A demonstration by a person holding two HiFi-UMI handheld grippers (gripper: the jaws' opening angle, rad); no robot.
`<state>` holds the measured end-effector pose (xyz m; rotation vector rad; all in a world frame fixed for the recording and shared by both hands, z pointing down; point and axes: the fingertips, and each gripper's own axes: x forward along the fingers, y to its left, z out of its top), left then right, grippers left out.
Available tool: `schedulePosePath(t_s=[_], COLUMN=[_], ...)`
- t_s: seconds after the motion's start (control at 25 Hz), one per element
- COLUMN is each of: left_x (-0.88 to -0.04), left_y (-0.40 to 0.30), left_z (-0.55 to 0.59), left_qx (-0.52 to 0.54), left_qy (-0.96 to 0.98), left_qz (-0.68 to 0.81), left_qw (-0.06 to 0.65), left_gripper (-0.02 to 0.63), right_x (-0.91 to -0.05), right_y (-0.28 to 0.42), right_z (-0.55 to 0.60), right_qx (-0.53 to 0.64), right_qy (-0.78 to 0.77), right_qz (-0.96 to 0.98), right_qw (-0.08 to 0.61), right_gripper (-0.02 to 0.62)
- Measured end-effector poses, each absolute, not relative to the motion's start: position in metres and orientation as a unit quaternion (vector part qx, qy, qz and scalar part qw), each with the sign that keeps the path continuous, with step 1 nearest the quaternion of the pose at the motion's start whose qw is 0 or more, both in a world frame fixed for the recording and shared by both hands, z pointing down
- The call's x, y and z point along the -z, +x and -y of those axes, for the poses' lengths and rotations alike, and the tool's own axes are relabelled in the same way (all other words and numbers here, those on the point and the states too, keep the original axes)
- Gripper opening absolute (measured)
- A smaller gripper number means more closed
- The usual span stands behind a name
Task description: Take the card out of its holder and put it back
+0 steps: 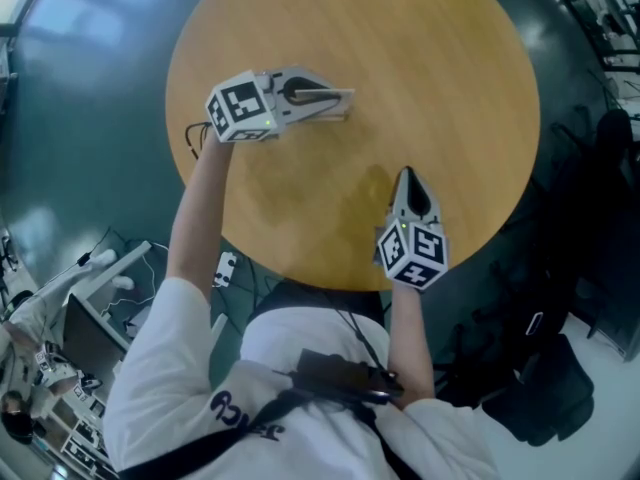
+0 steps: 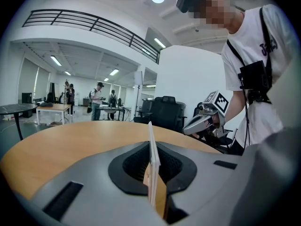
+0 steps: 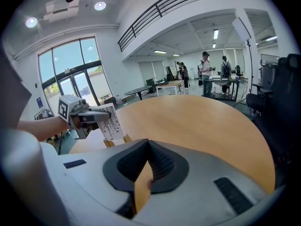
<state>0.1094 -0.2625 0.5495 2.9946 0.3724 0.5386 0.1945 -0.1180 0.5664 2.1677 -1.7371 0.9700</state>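
Observation:
My left gripper [image 1: 343,99] hovers low over the round wooden table [image 1: 430,58] at the left, shut on a white printed card [image 3: 112,122]. In the left gripper view the card [image 2: 152,147] stands edge-on between the pads. Small wooden holder pieces [image 3: 109,143] show at the card's lower edge; whether the card sits in the slot I cannot tell. My right gripper [image 1: 406,176] rests near the table's front edge, jaws shut, with nothing visibly held. In the right gripper view only a tan strip shows in the slit of the right gripper [image 3: 146,166].
The table's front edge is close to the person's body. A black office chair [image 2: 164,112] and other desks with people [image 3: 207,67] stand beyond the table. A black bag [image 1: 545,388] and cables lie on the floor.

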Motion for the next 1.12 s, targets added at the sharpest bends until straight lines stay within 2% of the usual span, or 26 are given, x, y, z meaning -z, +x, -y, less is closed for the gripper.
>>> schedulePosePath(t_s=[0.24,0.92,1.12], left_x=[-0.552,-0.591,-0.591], left_y=[0.107,0.107,0.096], left_z=[0.267,0.259,0.276], left_qx=[-0.143,-0.154,-0.169], left_qy=[0.982,0.98,0.98], left_qz=[-0.107,-0.08,-0.018], left_qw=[0.061,0.097,0.1], left_gripper=[0.028,0.031,0.129], right_x=[-0.569,-0.567,-0.559], right_y=[0.192,0.192,0.195], right_z=[0.117,0.123,0.116], right_qx=[-0.332,-0.325,-0.316], right_qy=[0.732,0.717,0.721], right_qz=[0.587,0.606,0.608], right_qw=[0.101,0.107,0.102], right_gripper=[0.015,0.015,0.015])
